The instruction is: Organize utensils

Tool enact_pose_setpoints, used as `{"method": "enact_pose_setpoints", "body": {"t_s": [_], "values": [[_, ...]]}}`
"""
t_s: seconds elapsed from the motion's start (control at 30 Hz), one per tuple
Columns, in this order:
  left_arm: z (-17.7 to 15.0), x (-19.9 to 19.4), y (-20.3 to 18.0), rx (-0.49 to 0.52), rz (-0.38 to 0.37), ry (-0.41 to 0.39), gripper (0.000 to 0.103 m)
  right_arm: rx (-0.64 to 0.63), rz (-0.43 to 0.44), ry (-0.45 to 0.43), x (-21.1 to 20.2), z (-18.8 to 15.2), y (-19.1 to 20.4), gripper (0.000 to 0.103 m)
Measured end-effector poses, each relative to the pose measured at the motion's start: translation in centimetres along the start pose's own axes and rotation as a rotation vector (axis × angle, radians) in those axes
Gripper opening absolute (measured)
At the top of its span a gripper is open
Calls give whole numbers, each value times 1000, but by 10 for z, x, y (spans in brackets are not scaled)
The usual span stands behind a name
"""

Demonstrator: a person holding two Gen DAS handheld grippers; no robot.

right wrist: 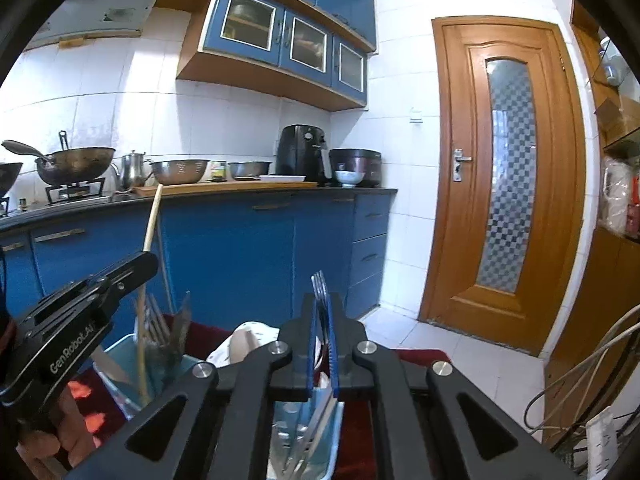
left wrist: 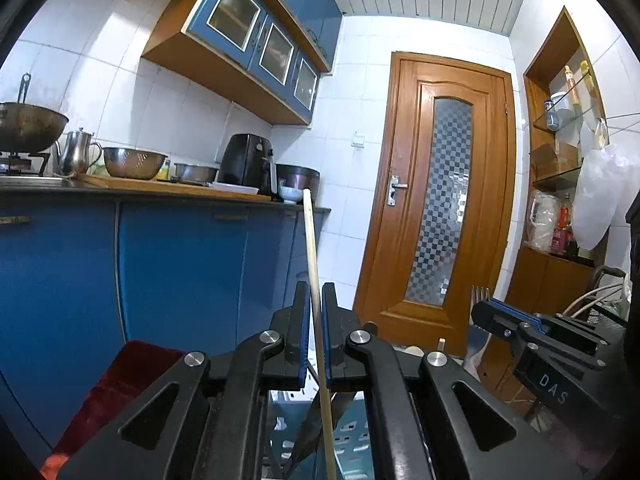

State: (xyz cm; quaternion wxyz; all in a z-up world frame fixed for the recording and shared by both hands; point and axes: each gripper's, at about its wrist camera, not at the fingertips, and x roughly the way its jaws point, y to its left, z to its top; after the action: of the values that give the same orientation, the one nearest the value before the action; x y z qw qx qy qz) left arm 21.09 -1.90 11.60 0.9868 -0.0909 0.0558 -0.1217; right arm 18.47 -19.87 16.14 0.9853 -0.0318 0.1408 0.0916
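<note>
Holding a chopstick (left wrist: 313,264) upright in closed left fingers (left wrist: 316,312) and a fork (right wrist: 320,288) in closed right fingers (right wrist: 323,320), both above the pale-blue utensil holder (right wrist: 120,356); several utensils already inside, these two apparently left to drop.

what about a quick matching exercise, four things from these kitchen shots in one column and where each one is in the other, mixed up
Things:
1. chopstick
2. fork
3. wok
4. white bowl

Places:
A. on the stove burner
B. on the counter beside the black air fryer
C. clamped upright in the left hand-held gripper
D. clamped in the right hand-held gripper, tines up

Pairs: 1-C, 2-D, 3-A, 4-B
</note>
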Motion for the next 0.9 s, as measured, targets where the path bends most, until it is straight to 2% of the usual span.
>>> {"method": "enact_pose_setpoints", "body": {"t_s": [0.07,0.13,0.2,0.3,0.6,0.9], "values": [[0,-2,1,-2,-1,16,6,10,11,0,-3,-1,0,8],[1,-6,3,-6,2,21,27,19,23,-5,-8,0,1,11],[3,-10,4,-8,1,20,33,26,25,-12,-13,2,2,13],[7,-16,3,2,0,27,34,50,40,-24,-22,7,2,20],[27,-49,0,28,3,66,35,129,94,-27,-57,17,1,32],[28,-93,0,47,30,136,46,171,108,-6,-90,-1,6,46]]}}
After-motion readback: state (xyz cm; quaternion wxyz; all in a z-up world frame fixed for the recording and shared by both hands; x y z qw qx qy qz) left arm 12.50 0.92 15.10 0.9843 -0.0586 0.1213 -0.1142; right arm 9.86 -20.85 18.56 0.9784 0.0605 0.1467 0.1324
